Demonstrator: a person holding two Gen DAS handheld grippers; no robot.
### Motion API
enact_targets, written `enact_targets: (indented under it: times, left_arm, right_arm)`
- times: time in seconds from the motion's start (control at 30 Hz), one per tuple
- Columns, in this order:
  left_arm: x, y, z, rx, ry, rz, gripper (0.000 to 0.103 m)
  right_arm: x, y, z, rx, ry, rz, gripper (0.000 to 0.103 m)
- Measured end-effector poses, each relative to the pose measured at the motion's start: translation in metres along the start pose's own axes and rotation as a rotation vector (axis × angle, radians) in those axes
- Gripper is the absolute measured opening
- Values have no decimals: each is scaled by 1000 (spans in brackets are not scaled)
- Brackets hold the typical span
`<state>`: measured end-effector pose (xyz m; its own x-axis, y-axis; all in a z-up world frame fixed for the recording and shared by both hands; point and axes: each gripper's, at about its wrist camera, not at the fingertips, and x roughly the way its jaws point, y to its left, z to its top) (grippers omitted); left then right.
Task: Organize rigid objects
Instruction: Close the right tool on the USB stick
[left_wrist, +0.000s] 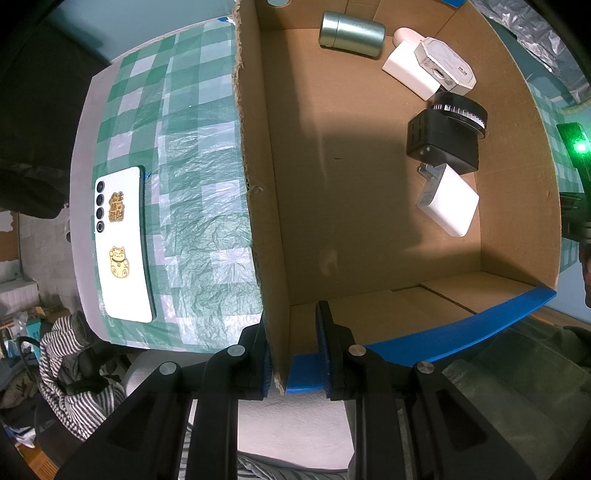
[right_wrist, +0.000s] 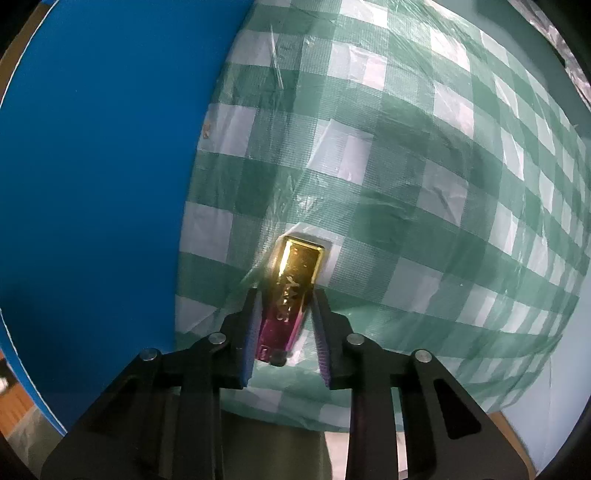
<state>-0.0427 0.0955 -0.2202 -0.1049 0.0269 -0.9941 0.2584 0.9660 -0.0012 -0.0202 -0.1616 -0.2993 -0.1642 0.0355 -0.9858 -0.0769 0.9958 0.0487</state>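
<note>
Cardboard box (left_wrist: 369, 206) gripped at its corner, a gold bar (right_wrist: 295, 280) clamped beside it.

Green-and-white checked cloth (left_wrist: 184, 166) covers the table; near its left edge a white phone (left_wrist: 123, 245) lies face down with gold stickers on its back. Just right of it stands the box, and the left gripper (left_wrist: 293, 363) is clenched on the box's near-left corner, one pad outside the brown wall, the other inside by the blue-taped rim. Along the box's right side lie a green-grey cylinder (left_wrist: 351, 33), white chargers (left_wrist: 410, 68), a black adapter (left_wrist: 443, 142) and a white plug block (left_wrist: 448, 199). In the right wrist view, the box's blue wall (right_wrist: 92, 184) fills the left, and the right gripper (right_wrist: 286, 334) is clamped on the shiny gold bar, which rests on the cloth close to that wall, its far end sticking out past the fingertips.
</note>
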Motion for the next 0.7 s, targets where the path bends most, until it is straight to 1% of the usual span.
enact_targets:
  times: [0.07,0.17,0.2,0.27,0.43,0.57,0.7]
  left_arm:
    - [0,1,0,0,1,1,20]
    - [1,1,1,-1,3,1,20]
    - [1,1,1,0,2,1,20]
    - [1,1,1,4,2,2,20]
    - [1,-1,1,5,3,4,20]
    - [0,-2,1,3,2,5,20]
    - [-1,0,0,-4,2,5,20]
  right_arm:
    - [0,0,1,-18,8,-12,22]
    - [-3,-5,7,-54,13,-28,21]
    - [-2,-8,2,-60,9,-28,21]
    - [-4,-13,7,-70,4,-26,21]
    - [-11,-28,23,-94,-20,-53,21]
    - [-17,-37,34,-95,-30,-57,21]
    - [-32,-42,44,-103,-47,-37,21]
